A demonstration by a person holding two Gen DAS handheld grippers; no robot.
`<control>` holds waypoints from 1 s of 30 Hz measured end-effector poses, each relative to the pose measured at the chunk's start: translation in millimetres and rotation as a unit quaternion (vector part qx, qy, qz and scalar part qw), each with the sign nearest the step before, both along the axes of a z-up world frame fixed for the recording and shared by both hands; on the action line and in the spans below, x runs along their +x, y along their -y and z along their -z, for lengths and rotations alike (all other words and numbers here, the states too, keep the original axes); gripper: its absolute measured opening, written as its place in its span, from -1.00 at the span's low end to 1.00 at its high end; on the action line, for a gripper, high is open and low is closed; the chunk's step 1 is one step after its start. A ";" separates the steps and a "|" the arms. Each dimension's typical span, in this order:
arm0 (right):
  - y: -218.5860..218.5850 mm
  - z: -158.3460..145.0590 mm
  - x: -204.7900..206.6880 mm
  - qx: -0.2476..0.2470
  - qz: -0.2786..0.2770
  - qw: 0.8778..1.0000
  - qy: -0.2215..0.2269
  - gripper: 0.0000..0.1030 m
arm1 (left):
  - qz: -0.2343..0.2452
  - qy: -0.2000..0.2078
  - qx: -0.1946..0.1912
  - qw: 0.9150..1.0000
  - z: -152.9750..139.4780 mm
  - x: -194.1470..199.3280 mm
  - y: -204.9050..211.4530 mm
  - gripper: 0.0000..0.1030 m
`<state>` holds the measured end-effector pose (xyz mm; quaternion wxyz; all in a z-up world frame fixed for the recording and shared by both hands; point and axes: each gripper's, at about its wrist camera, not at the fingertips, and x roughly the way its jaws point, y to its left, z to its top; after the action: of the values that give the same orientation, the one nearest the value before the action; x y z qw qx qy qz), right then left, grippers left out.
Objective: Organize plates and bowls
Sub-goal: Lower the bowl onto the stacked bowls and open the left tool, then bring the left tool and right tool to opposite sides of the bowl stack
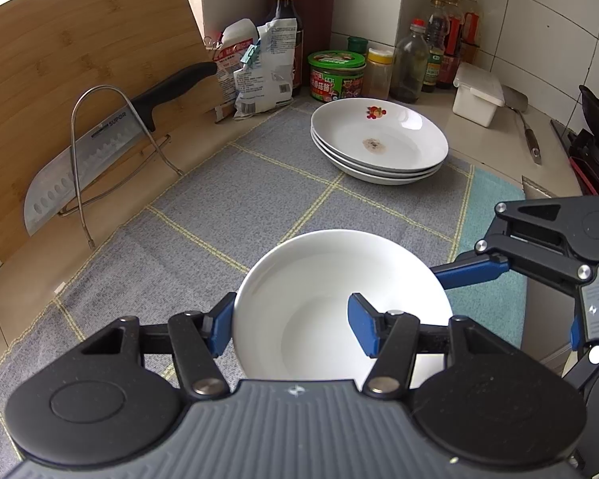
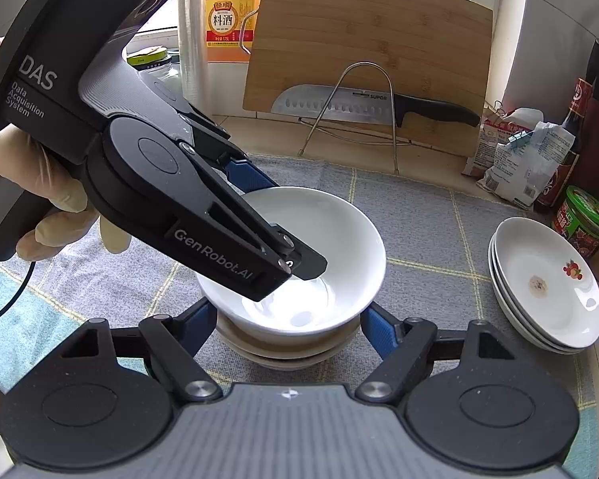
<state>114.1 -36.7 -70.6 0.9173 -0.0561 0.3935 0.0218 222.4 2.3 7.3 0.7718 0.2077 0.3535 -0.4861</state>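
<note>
A white bowl sits on top of a stack of bowls on the grey mat. My left gripper is open, one finger outside the bowl's rim and the other inside it; it also shows in the right wrist view. My right gripper is open, with its fingers on either side of the bowl stack, not touching. A stack of three white plates lies at the mat's far end, the top one with a red print and a brown stain.
A bamboo cutting board leans on the wall behind a wire rack holding a cleaver. Bags, sauce bottles and jars crowd the corner. A white lidded box and a spatula lie near the stove.
</note>
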 end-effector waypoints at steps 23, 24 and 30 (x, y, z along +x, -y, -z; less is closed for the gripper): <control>-19.3 -11.5 -14.4 0.019 -0.066 0.997 0.040 1.00 | -0.103 0.039 -0.046 0.993 -12.2 -9.8 -55.1 0.78; -20.7 -9.0 -14.6 0.019 -0.068 0.997 0.036 1.00 | -0.105 0.038 -0.046 0.993 -11.5 -11.3 -56.8 0.78; -21.6 -3.7 -17.1 0.024 -0.086 0.996 0.031 1.00 | -0.119 0.024 -0.046 0.992 -6.8 -24.9 -64.7 0.78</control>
<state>96.9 -15.1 -66.9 0.9248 -0.0680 0.3583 0.1082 197.5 67.0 14.1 0.8411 0.1399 0.3345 -0.4013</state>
